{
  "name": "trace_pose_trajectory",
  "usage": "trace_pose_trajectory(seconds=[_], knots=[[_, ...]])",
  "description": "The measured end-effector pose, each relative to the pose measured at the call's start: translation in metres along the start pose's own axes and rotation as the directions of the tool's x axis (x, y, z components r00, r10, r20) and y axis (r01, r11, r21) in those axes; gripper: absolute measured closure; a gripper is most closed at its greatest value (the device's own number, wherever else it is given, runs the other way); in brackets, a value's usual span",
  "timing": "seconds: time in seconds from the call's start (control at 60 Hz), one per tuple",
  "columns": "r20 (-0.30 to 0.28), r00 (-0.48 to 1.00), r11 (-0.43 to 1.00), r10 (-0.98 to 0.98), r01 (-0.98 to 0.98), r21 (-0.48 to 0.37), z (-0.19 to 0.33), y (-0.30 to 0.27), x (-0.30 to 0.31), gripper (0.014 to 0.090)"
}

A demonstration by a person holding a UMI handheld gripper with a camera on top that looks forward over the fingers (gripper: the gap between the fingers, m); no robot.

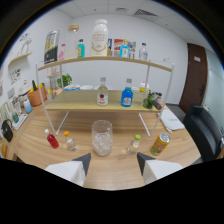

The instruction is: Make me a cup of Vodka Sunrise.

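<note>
A clear glass cup [102,136] with ice in it stands on the wooden table [30,140], just ahead of my gripper [113,161] and a little left of its middle. My two fingers are open with nothing between them. A small red bottle [51,139] and a small orange-capped bottle [70,141] lie left of the cup. A small green-capped bottle [134,144] and a tilted orange can [160,143] sit to its right. On the lower shelf [75,106] beyond stand a clear red-labelled bottle [102,93] and a blue bottle [127,94].
A two-tier wooden rack with thin white legs [144,125] spans the table; its top shelf [100,60] holds several bottles and boxes. An orange pot [35,96] stands at the left, a black chair [204,131] at the right, a dark door [194,75] behind it.
</note>
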Motion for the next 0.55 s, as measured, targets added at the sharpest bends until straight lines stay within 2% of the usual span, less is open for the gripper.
trace_pose_trajectory(seconds=[0.55], knots=[[-0.002,1.0,1.0,0.01,-0.01,0.011,-0.012,-0.007,-0.032,0.0187]])
